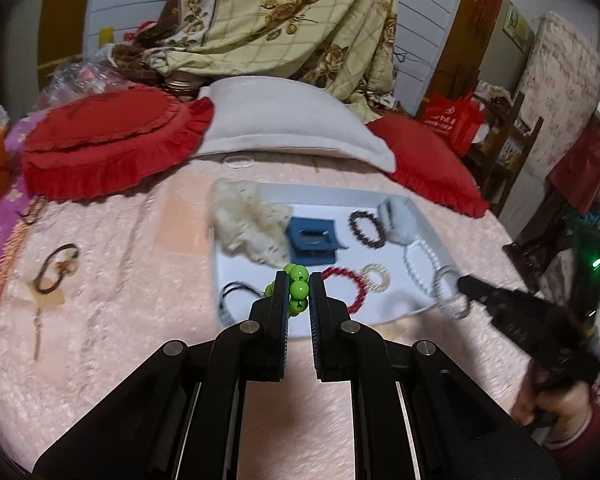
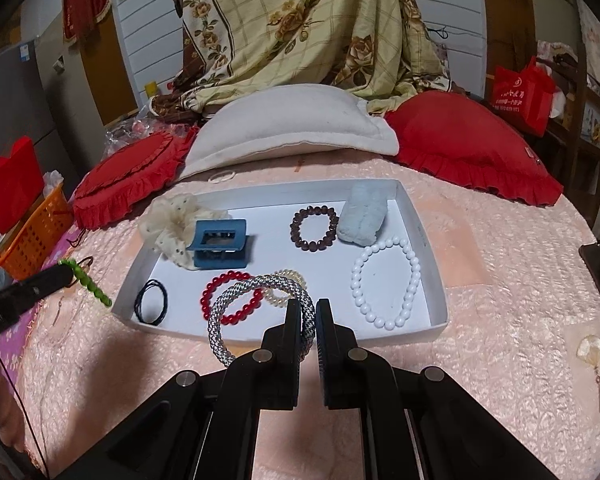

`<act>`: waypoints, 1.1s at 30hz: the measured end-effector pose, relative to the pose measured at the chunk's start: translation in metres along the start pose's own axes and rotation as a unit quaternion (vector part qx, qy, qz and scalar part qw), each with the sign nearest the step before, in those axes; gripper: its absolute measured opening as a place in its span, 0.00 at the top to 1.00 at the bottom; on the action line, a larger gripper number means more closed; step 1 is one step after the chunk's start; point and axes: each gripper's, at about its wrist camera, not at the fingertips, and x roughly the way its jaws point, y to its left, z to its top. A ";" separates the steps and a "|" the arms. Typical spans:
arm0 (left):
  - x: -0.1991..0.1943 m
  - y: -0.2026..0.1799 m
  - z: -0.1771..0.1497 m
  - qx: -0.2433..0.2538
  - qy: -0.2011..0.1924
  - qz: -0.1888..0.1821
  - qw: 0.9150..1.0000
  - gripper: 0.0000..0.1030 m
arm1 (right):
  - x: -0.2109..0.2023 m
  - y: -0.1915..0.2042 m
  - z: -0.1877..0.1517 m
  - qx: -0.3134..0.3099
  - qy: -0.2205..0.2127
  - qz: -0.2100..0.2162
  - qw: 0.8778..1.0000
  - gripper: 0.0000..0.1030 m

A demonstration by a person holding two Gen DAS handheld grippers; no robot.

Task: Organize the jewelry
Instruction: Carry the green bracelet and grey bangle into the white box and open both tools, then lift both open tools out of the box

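White cardboard tray (image 2: 420, 236): eight items. Left tool (image 1: 299, 280) pinches one green bead bracelet (image 1: 299, 289); right tool (image 2: 309, 309) pinches one silver woven bangle (image 2: 236, 300).

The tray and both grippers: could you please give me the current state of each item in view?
Left gripper: shut on green bracelet, held up.
Right gripper: shut on silver bracelet, over the tray's near edge.
Tray: open, on the bed.
White bracelet: flat in tray.
Red bracelet: flat in tray.
Blue clip: closed, against the scrunchie.
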 end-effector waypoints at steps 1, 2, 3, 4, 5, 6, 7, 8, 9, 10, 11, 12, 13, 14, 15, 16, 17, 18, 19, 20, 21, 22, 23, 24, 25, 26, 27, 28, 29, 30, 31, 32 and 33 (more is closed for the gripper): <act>0.004 -0.001 0.003 -0.003 0.002 -0.006 1.000 0.92 | 0.005 -0.002 0.001 0.001 0.003 -0.001 1.000 0.93; 0.012 -0.001 0.007 -0.009 0.008 -0.014 1.000 0.92 | 0.008 -0.004 0.002 0.002 0.006 -0.001 1.000 0.93; 0.017 -0.001 0.009 -0.013 0.012 -0.018 1.000 0.92 | 0.015 -0.008 0.003 0.007 0.010 -0.001 1.000 0.93; 0.026 0.000 0.011 -0.020 0.018 -0.022 0.999 0.92 | 0.019 -0.010 0.003 0.011 0.014 0.000 1.000 0.93; 0.038 0.000 0.013 -0.025 0.028 -0.023 0.999 0.92 | 0.025 -0.013 0.004 0.017 0.018 0.001 1.000 0.93; 0.046 0.000 0.014 -0.027 0.036 -0.022 0.999 0.92 | 0.032 -0.017 0.004 0.024 0.024 0.002 0.999 0.93; 0.056 0.000 0.014 -0.028 0.046 -0.022 0.998 0.92 | 0.036 -0.019 0.005 0.028 0.027 0.002 0.999 0.93; 0.064 0.000 0.013 -0.028 0.054 -0.020 0.998 0.92 | 0.041 -0.022 0.005 0.031 0.031 0.001 0.999 0.93; 0.073 -0.002 0.012 -0.026 0.063 -0.015 0.998 0.92 | 0.047 -0.025 0.006 0.033 0.035 -0.001 0.999 0.93; 0.082 -0.003 0.011 -0.021 0.071 -0.007 0.997 0.92 | 0.051 -0.026 0.006 0.033 0.038 -0.002 0.999 0.93; 0.089 -0.003 0.009 -0.017 0.077 0.001 0.997 0.92 | 0.056 -0.028 0.006 0.032 0.041 -0.005 0.999 0.93; 0.094 -0.003 0.007 -0.015 0.080 0.006 0.997 0.92 | 0.060 -0.029 0.006 0.031 0.044 -0.008 0.999 0.93; 0.100 -0.003 0.005 -0.011 0.085 0.014 0.996 0.92 | 0.065 -0.030 0.006 0.030 0.047 -0.009 0.998 0.93; 0.104 -0.002 0.003 -0.010 0.089 0.020 0.996 0.92 | 0.070 -0.031 0.006 0.031 0.051 -0.010 0.998 0.93; 0.108 -0.001 0.001 -0.010 0.093 0.026 0.995 0.92 | 0.073 -0.031 0.006 0.033 0.052 -0.010 0.998 0.93; 0.111 0.001 -0.001 -0.011 0.095 0.028 0.995 0.92 | 0.076 -0.033 0.006 0.038 0.054 -0.008 0.998 0.93; 0.112 0.003 -0.002 -0.012 0.096 0.030 0.995 0.92 | 0.077 -0.034 0.006 0.041 0.055 -0.006 0.998 0.93; 0.114 0.004 -0.004 -0.014 0.097 0.033 0.995 0.92 | 0.079 -0.036 0.007 0.048 0.056 -0.003 0.997 0.93; 0.114 0.005 -0.005 -0.015 0.097 0.034 0.995 0.92 | 0.080 -0.036 0.007 0.051 0.056 0.000 0.997 0.93; 0.115 0.007 -0.007 -0.018 0.102 0.033 0.994 0.91 | 0.081 -0.036 0.007 0.053 0.057 0.003 0.997 0.93; 0.115 0.008 -0.007 -0.020 0.105 0.032 0.994 0.91 | 0.081 -0.035 0.007 0.054 0.059 0.005 0.997 0.93; 0.115 0.009 -0.008 -0.023 0.110 0.030 0.993 0.91 | 0.081 -0.035 0.006 0.056 0.060 0.007 0.997 0.93; 0.114 0.010 -0.009 -0.027 0.113 0.030 0.993 0.90 | 0.080 -0.035 0.006 0.060 0.064 0.011 0.996 0.93; 0.112 0.010 -0.010 -0.030 0.114 0.031 0.993 0.89 | 0.080 -0.036 0.005 0.064 0.066 0.013 0.996 0.93; 0.108 0.010 -0.010 -0.031 0.113 0.034 0.992 0.87 | 0.080 -0.037 0.004 0.069 0.070 0.015 0.995 0.93; 0.106 0.009 -0.011 -0.032 0.112 0.035 0.993 0.84 | 0.080 -0.037 0.003 0.072 0.073 0.015 0.995 0.93; 0.101 0.008 -0.011 -0.031 0.110 0.036 0.993 0.82 | 0.080 -0.038 0.002 0.075 0.076 0.014 0.994 0.93; 0.094 0.006 -0.010 -0.032 0.105 0.036 0.993 0.77 | 0.078 -0.039 0.000 0.075 0.075 0.012 0.994 0.93; 0.088 0.005 -0.010 -0.033 0.100 0.037 0.994 0.71 | 0.077 -0.040 0.000 0.075 0.073 0.008 0.994 0.93; 0.076 0.003 -0.010 -0.036 0.091 0.038 0.994 0.69 | 0.075 -0.040 -0.001 0.076 0.075 0.004 0.994 0.93; 0.066 0.002 -0.011 -0.038 0.083 0.040 0.995 0.65 | 0.073 -0.041 -0.002 0.080 0.075 0.005 0.994 0.93; 0.059 0.002 -0.011 -0.040 0.078 0.040 0.995 0.62 | 0.070 -0.041 -0.003 0.083 0.074 0.006 0.994 0.93; 0.049 0.002 -0.013 -0.043 0.070 0.042 0.996 0.60 | 0.068 -0.042 -0.003 0.083 0.073 0.005 0.994 0.93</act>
